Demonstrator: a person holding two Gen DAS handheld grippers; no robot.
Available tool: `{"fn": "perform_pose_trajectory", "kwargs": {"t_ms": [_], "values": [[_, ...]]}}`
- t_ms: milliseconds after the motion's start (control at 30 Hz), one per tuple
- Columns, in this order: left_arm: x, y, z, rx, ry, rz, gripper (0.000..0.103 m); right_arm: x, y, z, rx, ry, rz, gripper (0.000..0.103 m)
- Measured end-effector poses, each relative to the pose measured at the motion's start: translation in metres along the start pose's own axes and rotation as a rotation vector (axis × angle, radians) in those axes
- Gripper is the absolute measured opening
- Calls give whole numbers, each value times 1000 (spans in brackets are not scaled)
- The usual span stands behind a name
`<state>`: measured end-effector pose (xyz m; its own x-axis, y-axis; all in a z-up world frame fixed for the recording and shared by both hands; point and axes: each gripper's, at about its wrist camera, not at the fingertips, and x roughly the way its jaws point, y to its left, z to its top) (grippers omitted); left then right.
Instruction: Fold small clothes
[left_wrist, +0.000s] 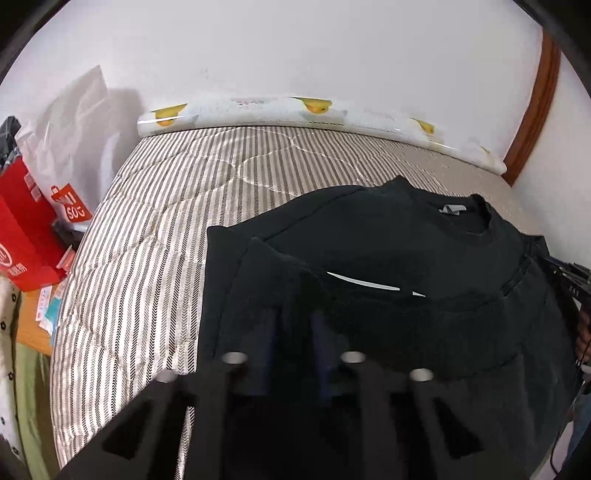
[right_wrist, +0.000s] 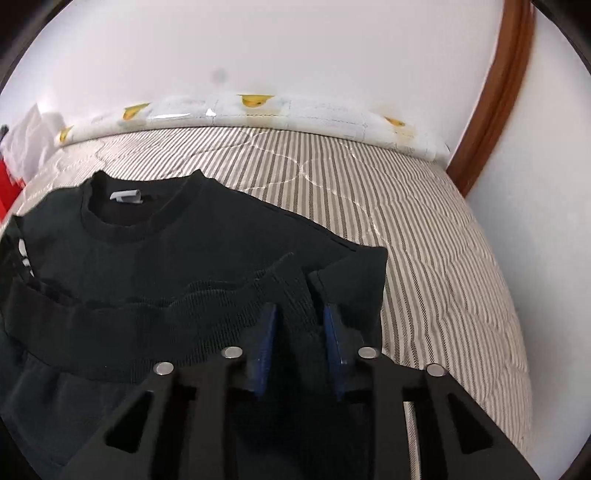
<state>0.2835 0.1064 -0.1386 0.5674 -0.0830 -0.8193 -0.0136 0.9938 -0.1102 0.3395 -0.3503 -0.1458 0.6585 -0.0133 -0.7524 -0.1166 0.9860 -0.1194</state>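
On the left, my left gripper (left_wrist: 291, 314) is pinching the ribbed hem of a black sweatshirt (left_wrist: 388, 236), which is lying on a striped mattress (left_wrist: 147, 240). On the right, my right gripper (right_wrist: 300, 325) is gripping the hem's other end, folded towards the collar (right_wrist: 125, 218).

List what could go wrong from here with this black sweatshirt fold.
1. The right claw grips only a narrow bunch of the ribbed hem of the black knit sweatshirt; the fabric might slip out.
2. That hem lies wavy, so the fold may set crooked.
3. The left claw pinches dark cloth on dark cloth; it could grab an extra layer and drag the garment across the striped quilted mattress.
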Motion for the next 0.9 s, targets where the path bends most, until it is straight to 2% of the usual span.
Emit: {"fn": "perform_pose_trajectory", "kwargs": {"t_ms": [167,333,600,900], "values": [[-23,15,8,-94,-107,-49,6,-35,-22,4,68,-130,74,16],[-28,27,24,-179,-164,-48,6,-26,-40,24,157,-138,104,16],[10,14,36,-158,-104,32,6,21,-40,31,200,-42,61,16],[22,15,33,-163,-61,22,10,43,-38,24,180,1,33,22]]}}
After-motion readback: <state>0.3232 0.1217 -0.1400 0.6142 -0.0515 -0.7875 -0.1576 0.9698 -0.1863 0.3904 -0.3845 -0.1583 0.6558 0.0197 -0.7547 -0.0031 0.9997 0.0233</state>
